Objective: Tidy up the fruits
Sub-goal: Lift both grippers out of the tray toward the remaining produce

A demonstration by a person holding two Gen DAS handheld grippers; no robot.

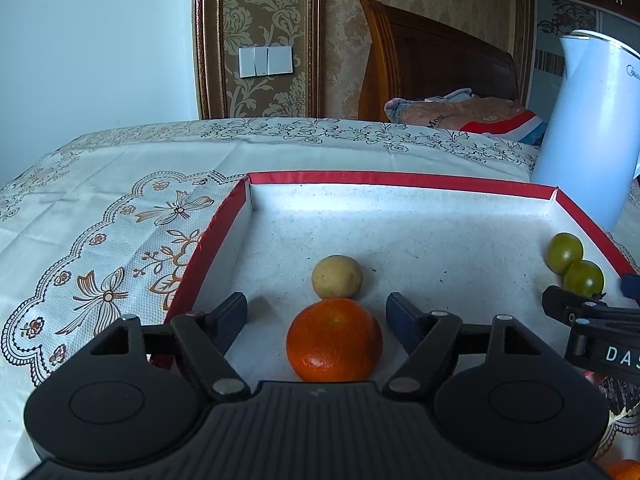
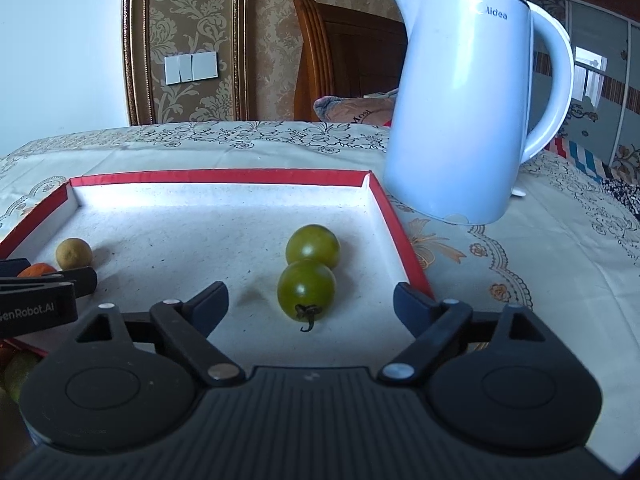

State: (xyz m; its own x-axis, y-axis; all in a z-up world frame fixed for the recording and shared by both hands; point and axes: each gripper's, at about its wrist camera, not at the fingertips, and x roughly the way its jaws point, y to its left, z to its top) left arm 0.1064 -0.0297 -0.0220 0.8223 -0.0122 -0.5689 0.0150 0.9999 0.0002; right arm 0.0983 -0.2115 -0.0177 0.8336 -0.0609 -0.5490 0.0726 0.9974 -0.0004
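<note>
1. Inside the red-rimmed tray [image 1: 400, 179], an orange mandarin [image 1: 334, 340] lies between the spread fingers of the left gripper [image 1: 316, 312], touching neither; a tan round fruit [image 1: 337, 276] sits just behind it.
2. Two green tomatoes [image 2: 310, 270], touching each other, lie between the right gripper's [image 2: 310, 304] wide-apart fingers, unheld.
3. Beside the tray stands a white kettle [image 2: 464, 112] on the tablecloth [image 1: 100, 200].

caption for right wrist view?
Open right gripper around the near green tomato in a red-rimmed tray.
</note>
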